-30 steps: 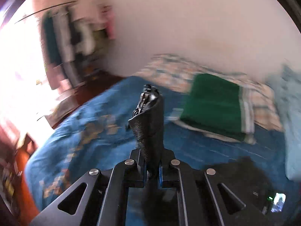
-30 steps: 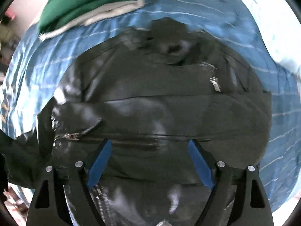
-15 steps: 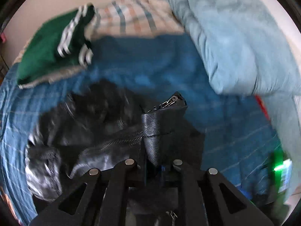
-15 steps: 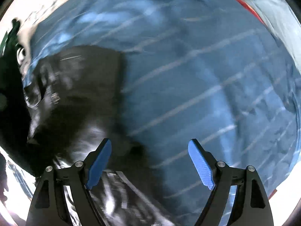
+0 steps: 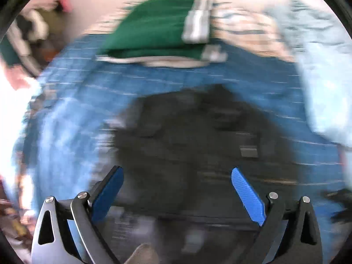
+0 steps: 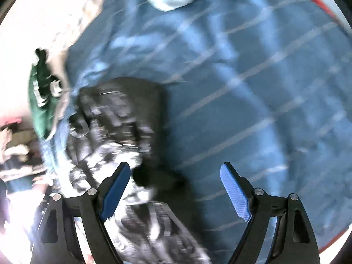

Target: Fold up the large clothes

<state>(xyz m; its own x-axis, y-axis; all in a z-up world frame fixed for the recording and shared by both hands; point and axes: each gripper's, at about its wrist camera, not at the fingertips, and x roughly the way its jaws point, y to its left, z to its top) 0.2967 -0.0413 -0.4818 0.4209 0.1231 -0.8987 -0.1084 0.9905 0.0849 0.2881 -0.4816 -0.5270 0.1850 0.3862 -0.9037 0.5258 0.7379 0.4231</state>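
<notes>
A black leather jacket [image 5: 198, 136] lies on the blue striped bedspread [image 5: 72, 118], blurred by motion. My left gripper [image 5: 177, 171] is open and empty, just above the jacket's near part. In the right wrist view the jacket [image 6: 116, 121] lies at the lower left. My right gripper [image 6: 175, 169] is open and empty, with its left finger over the jacket's edge and its right finger over bare bedspread [image 6: 253, 88].
A folded green garment with grey stripes [image 5: 158, 28] lies at the far side of the bed on a checked cloth [image 5: 246, 33]. A light blue blanket [image 5: 321, 70] is heaped at the right. Hanging clothes [image 5: 24, 33] stand far left.
My left gripper has let go of the jacket's edge and opened; its view swung back over the jacket. My right gripper stays open and shifted slightly over the jacket's right edge.
</notes>
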